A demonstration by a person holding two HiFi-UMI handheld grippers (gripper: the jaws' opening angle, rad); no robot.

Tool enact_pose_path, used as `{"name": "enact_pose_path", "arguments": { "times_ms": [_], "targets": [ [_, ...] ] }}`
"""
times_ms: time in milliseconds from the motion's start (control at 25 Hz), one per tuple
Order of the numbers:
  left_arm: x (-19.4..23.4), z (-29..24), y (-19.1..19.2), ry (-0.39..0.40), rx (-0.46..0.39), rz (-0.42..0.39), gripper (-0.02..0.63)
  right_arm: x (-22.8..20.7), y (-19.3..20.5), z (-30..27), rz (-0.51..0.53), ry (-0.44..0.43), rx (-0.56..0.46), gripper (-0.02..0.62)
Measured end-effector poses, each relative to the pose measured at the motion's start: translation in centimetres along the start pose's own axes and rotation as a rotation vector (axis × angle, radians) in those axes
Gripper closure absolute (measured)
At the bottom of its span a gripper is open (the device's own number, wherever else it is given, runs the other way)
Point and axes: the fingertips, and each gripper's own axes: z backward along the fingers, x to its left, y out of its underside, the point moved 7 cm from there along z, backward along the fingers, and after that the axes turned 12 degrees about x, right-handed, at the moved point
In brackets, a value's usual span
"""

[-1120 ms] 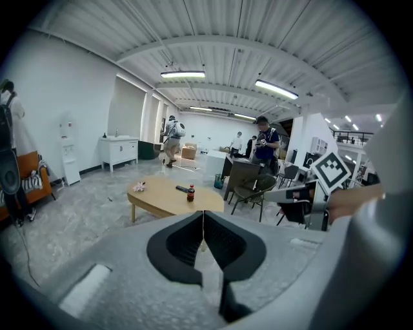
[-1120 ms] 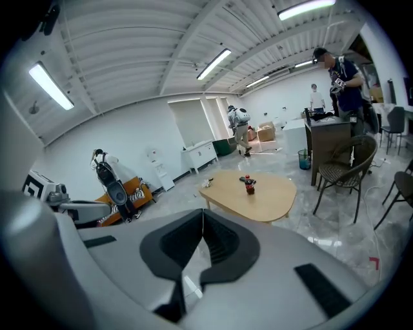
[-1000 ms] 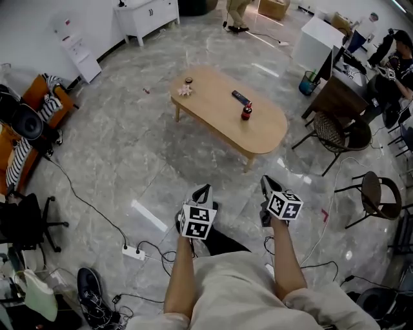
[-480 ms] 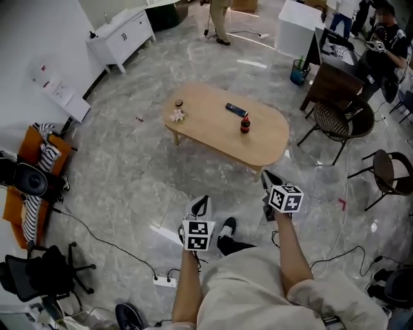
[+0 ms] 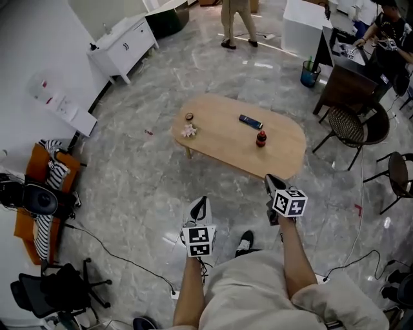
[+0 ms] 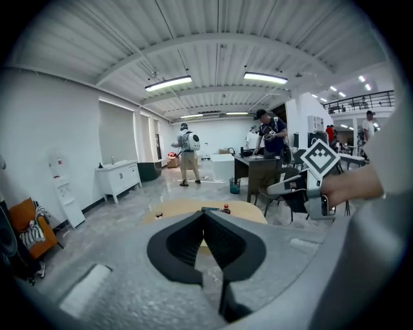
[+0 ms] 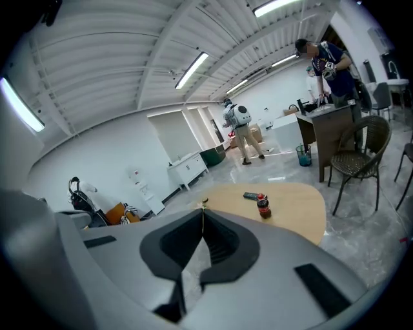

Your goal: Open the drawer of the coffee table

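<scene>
An oval light-wood coffee table (image 5: 226, 145) stands on the marble floor ahead of me; no drawer shows from these angles. On it are a dark bottle with a red cap (image 5: 261, 138), a black remote (image 5: 250, 121), a small pale object (image 5: 188, 131) and a little round thing (image 5: 188, 116). My left gripper (image 5: 201, 205) is shut and empty, well short of the table's near edge. My right gripper (image 5: 271, 182) is shut and empty, just short of the table's near right end. The table (image 7: 290, 206) and bottle (image 7: 262, 206) also show in the right gripper view, and the table (image 6: 193, 207) in the left gripper view.
A white cabinet (image 5: 124, 45) stands far left. Dark chairs (image 5: 352, 126) and a brown desk (image 5: 348, 80) are at the right. A person (image 5: 237, 19) walks beyond the table. Cables (image 5: 122, 258) and an office chair (image 5: 55, 290) lie near left.
I have walked toward the table; both grippers have come closer to it and it now sits lower and nearer in the head view. Both grippers stayed shut.
</scene>
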Motion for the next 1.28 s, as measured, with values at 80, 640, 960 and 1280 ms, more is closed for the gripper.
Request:
{"name": "enact_pose_path", "arguments": {
  "times_ms": [80, 640, 960, 1280],
  "targets": [
    [1.0, -0.7, -0.7, 0.001, -0.007, 0.004, 0.595, 0.1, -0.5, -0.5, -0.008, -0.003, -0.006, 0.58],
    [3.0, -8.9, -2.4, 0.155, 0.053, 0.011, 0.595, -4.1, 4.1, 3.8, -0.175, 0.254, -0.04, 0.578],
    [5.1, -16.4, -4.5, 0.338, 0.092, -0.082, 0.595, -3.4, 5.4, 4.1, -0.374, 0.405, -0.122, 0.58],
    [10.1, -24.3, -3.9, 0.484, 0.18, -0.226, 0.594, 0.2, 5.0, -3.0, -0.515, 0.399, -0.275, 0.58]
  ]
}}
